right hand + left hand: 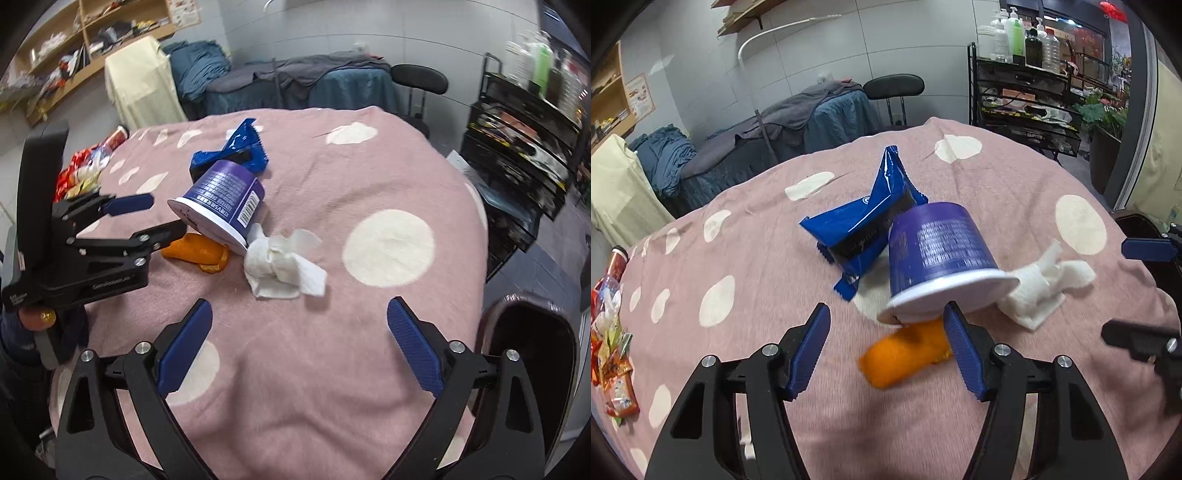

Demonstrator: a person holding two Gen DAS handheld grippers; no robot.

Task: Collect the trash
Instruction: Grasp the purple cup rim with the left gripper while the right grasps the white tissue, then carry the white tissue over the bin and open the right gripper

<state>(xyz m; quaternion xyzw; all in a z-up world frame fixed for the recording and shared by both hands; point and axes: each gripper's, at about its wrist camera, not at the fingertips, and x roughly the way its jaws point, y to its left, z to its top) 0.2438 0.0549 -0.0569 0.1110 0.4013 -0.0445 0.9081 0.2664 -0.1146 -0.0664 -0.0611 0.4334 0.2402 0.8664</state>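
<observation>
Left gripper [886, 349], jaws wide and empty, straddles the orange peel [905, 354]; the cup [942, 254] leans over the peel at 12 o'clock, wrapper [864, 221] beyond. Right gripper [299, 347], equally wide and empty, faces the tissue [280, 266] at 12 o'clock. Risk: closing may nudge the cup's rim, rolling it across the blanket [369, 177].

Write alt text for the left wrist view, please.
The open left gripper hovers over an orange peel on a pink dotted cloth. Beyond it lie a tipped purple cup, a blue wrapper and a white tissue.
</observation>
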